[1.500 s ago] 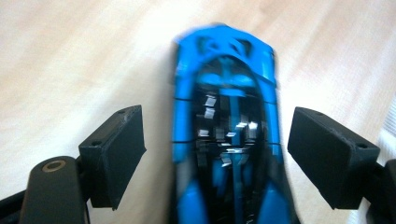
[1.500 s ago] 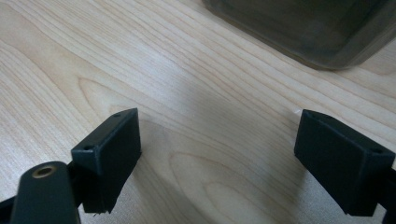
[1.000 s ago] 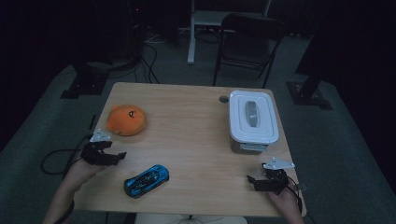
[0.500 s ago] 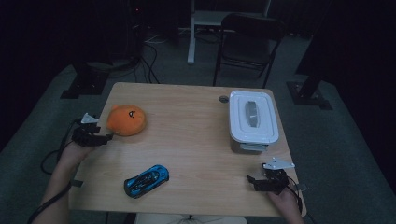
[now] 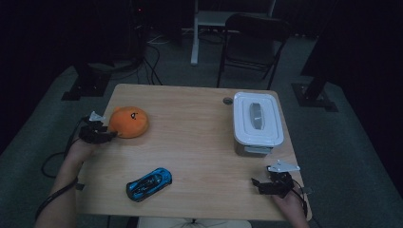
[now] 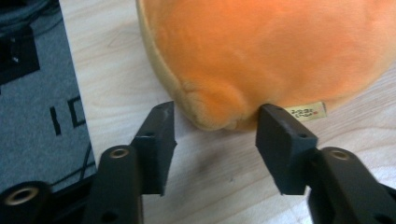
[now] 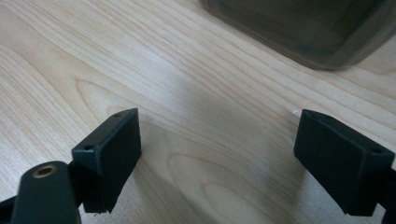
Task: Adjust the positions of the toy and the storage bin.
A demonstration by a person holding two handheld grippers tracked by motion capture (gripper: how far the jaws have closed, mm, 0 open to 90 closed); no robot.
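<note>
The orange plush toy (image 6: 280, 51) lies near the table's (image 5: 199, 137) left edge, its small sewn label (image 6: 306, 112) too blurred to read. The left gripper (image 6: 215, 130) has just been closing; a nub of the plush sits between its jaws, the right one touching. Bare wood separates the plush from the blue toy car (image 5: 148, 183) and white lidded box (image 5: 257, 121). The right gripper (image 7: 217, 154) gapes wide, empty, near the box.

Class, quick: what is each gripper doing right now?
Left gripper: jaws just closing around the orange plush toy, no firm grip visible.
Right gripper: open, holding nothing.
</note>
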